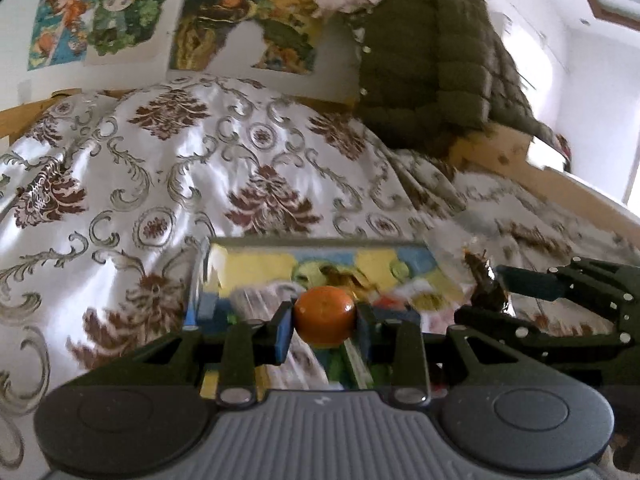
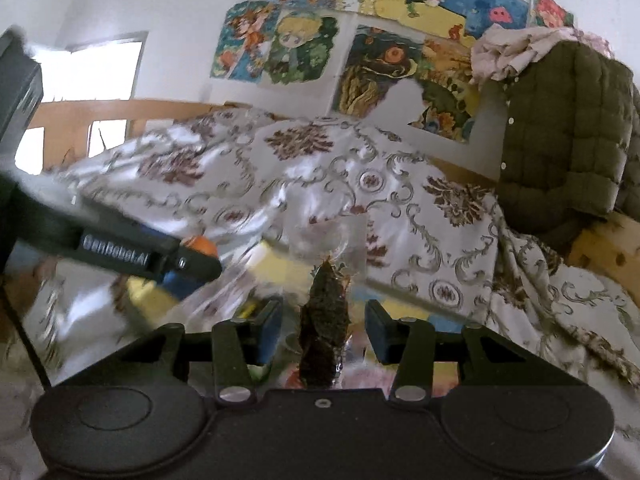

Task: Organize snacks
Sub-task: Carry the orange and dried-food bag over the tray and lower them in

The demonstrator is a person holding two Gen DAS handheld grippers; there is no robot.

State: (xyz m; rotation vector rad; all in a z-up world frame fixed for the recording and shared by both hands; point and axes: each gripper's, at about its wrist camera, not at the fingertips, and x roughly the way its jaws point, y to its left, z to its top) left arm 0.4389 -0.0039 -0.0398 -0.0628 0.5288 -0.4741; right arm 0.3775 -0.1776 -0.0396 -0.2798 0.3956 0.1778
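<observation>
The left gripper clamps a small round orange fruit. The right gripper has its jaws apart, with a dark dried snack in clear wrap between them, over the patterned satin bedspread.

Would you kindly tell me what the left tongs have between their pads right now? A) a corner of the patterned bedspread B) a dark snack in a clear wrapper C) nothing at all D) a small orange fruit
D: in the left wrist view the left tongs press both blue pads against a small orange fruit.
</observation>
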